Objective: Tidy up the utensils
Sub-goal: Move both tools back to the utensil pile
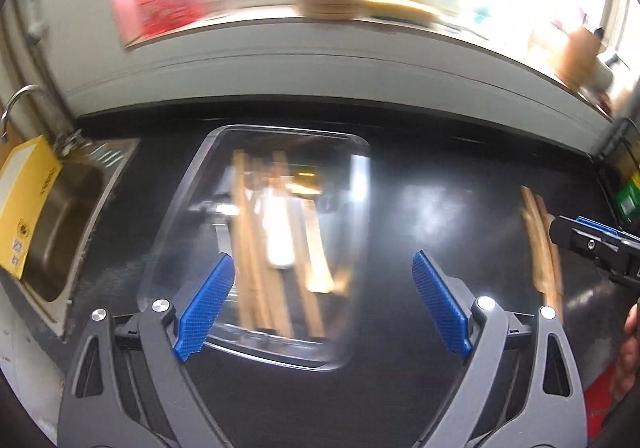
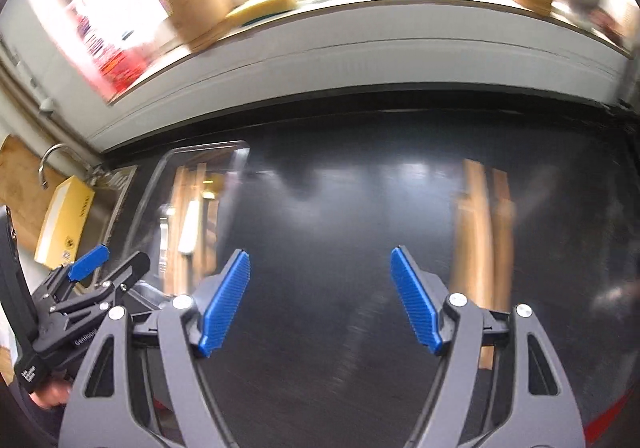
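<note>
Both jaws wide, nothing held: left hand-held gripper (image 1: pixel 320 304) hangs over the clear tray (image 1: pixel 168 208) by the desk's sink-side edge, where wooden utensils (image 1: pixel 248 244) lie lengthwise, gathered. Right hand-held gripper (image 2: pixel 320 300) faces two loose wooden utensils (image 2: pixel 486 232) toward the opposite edge, likely next.

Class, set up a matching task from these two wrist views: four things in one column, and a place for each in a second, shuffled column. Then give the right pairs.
Things
1. clear tray
2. two wooden utensils
3. yellow box
4. faucet

Places
A. loose on the black counter, right of the tray
B. behind the sink, at the wall
C. leaning at the sink's left rim
D. mid-counter, holding wooden and metal utensils

Pairs: 1-D, 2-A, 3-C, 4-B
</note>
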The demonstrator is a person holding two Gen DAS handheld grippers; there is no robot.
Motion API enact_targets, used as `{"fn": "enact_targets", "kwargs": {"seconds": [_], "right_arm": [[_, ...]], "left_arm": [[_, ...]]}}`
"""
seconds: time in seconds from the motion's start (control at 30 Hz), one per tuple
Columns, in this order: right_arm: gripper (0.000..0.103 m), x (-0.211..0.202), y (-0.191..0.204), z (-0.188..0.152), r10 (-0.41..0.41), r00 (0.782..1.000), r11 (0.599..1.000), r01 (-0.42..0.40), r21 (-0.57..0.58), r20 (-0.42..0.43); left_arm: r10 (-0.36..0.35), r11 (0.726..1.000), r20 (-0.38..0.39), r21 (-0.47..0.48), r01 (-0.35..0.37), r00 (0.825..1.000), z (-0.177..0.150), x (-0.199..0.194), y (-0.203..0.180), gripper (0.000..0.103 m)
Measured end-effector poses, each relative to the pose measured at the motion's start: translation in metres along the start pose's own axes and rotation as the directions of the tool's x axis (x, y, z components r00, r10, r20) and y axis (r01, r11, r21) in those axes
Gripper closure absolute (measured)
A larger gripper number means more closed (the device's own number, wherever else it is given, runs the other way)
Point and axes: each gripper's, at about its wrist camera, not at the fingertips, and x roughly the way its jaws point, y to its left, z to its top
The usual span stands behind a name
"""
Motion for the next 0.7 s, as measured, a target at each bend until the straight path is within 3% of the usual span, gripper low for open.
{"fn": "enact_targets", "kwargs": {"seconds": [0.37,0.53,0.7], "right_arm": [[0.032,-0.069,-0.139,-0.036,-0.130,0.991,0.986,0.126,0.107,0.033],[0.032,-0.082,-0.162,-0.041,-0.135,0.990,0.987,0.130,0.098,0.043],[0.032,-0.080,-0.168,-0.039,-0.120,0.992,0.990,0.116,0.084,0.033]], "left_arm": [[-0.134,0.974,0.014,0.186,0.130,0.991,-0.008,-0.009,-0.162,0.015],[-0.150,0.967,0.012,0.208,0.145,0.989,-0.010,-0.011,-0.199,0.015],[-0.143,0.967,0.008,0.213,0.138,0.990,-0.009,-0.007,-0.212,0.015]]}}
